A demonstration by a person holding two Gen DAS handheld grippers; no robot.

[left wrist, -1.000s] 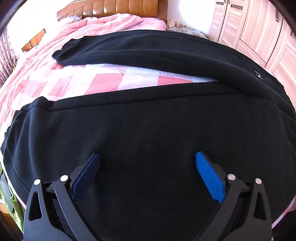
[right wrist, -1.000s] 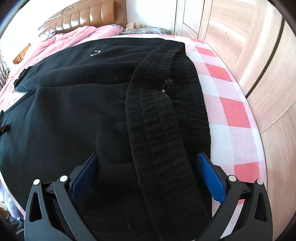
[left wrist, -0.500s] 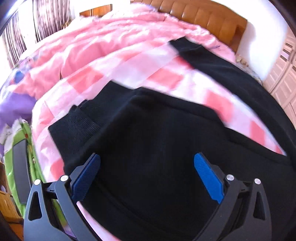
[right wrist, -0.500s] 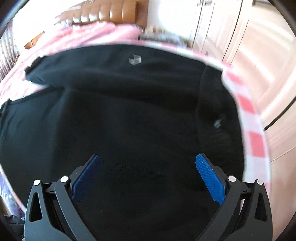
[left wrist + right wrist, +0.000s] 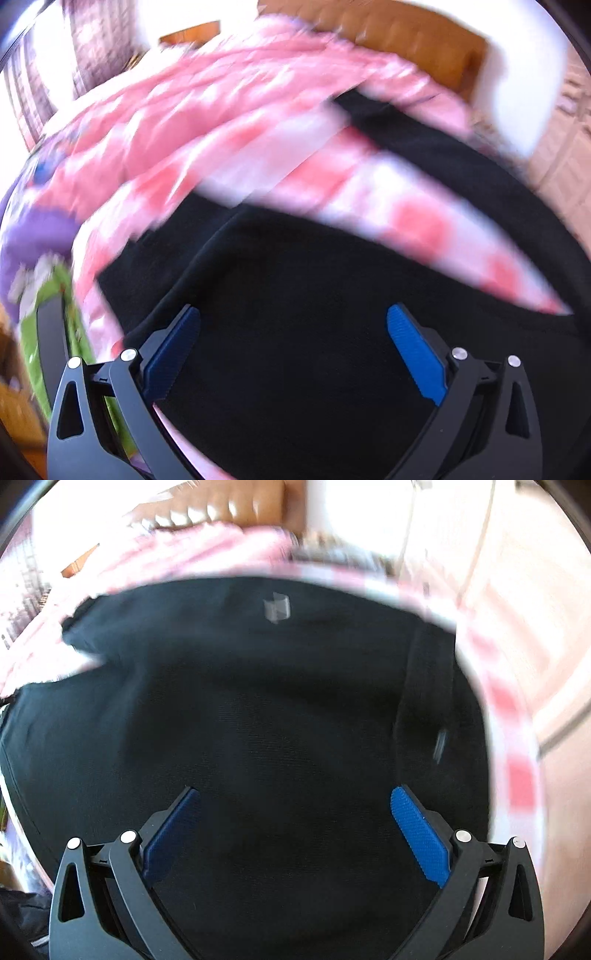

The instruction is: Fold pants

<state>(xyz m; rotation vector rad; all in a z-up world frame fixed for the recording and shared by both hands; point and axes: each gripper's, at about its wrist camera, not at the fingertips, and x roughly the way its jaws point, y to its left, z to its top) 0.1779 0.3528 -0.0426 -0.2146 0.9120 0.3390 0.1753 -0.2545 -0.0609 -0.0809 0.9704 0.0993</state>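
Black pants [image 5: 314,314] lie spread on a pink checked bed. In the left wrist view the near leg fills the lower half, its cuff end [image 5: 147,258] at the left, and the far leg [image 5: 461,155] runs to the upper right. My left gripper [image 5: 293,332] is open and empty just above the near leg. In the right wrist view the pants [image 5: 258,720] fill the frame, with the waistband [image 5: 432,701] at the right and a small pale logo [image 5: 277,607]. My right gripper [image 5: 295,812] is open and empty over the seat area. Both views are blurred.
Pink bedding [image 5: 221,110] and a brown headboard [image 5: 388,40] lie beyond the pants. The bed's near left edge drops to a green and purple object [image 5: 55,295]. Light wooden wardrobe doors [image 5: 517,609] stand close along the bed's right side.
The left gripper has swung left, from mid-leg to the near leg's cuff end. The right gripper has moved left off the waistband, over the seat. Both stay open.
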